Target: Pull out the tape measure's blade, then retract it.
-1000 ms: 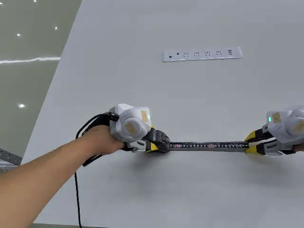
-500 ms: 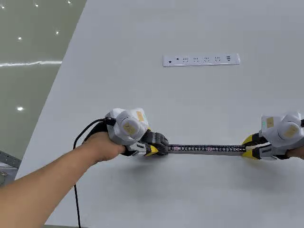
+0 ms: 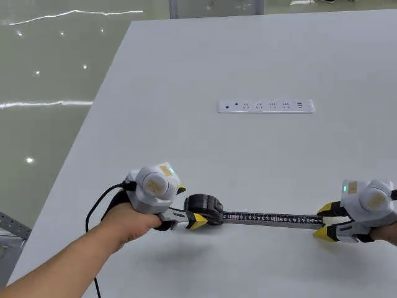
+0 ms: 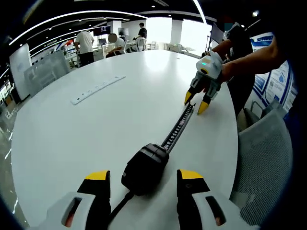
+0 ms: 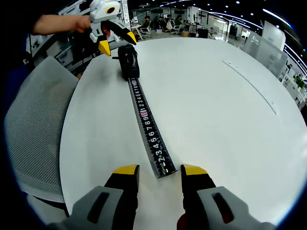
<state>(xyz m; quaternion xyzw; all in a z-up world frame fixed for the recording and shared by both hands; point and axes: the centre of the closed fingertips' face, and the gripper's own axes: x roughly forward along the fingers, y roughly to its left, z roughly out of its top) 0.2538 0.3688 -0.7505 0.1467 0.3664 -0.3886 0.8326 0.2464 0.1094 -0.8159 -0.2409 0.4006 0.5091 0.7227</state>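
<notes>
The black tape measure case (image 3: 205, 208) lies on the white table (image 3: 248, 56), with its blade (image 3: 273, 218) stretched out flat to the right. My left gripper (image 3: 188, 218) is at the case's left end. In the left gripper view its jaws stand open, the case (image 4: 144, 167) lies between the yellow tips, and a thin strap trails back from it. My right gripper (image 3: 322, 221) is at the blade's far end. In the right gripper view the jaws of the right gripper (image 5: 159, 170) are apart, and the blade's tip (image 5: 162, 168) lies flat between them, ungripped.
A white power strip (image 3: 265, 106) lies farther back on the table. The table's left edge (image 3: 93, 112) drops to a shiny floor. A grey mesh chair (image 5: 38, 120) stands at the near side. People stand far off across the room (image 4: 86, 43).
The head camera has tilted up, so everything sits lower in the picture. Both grippers, the case and the drawn-out blade keep about the same relation and length.
</notes>
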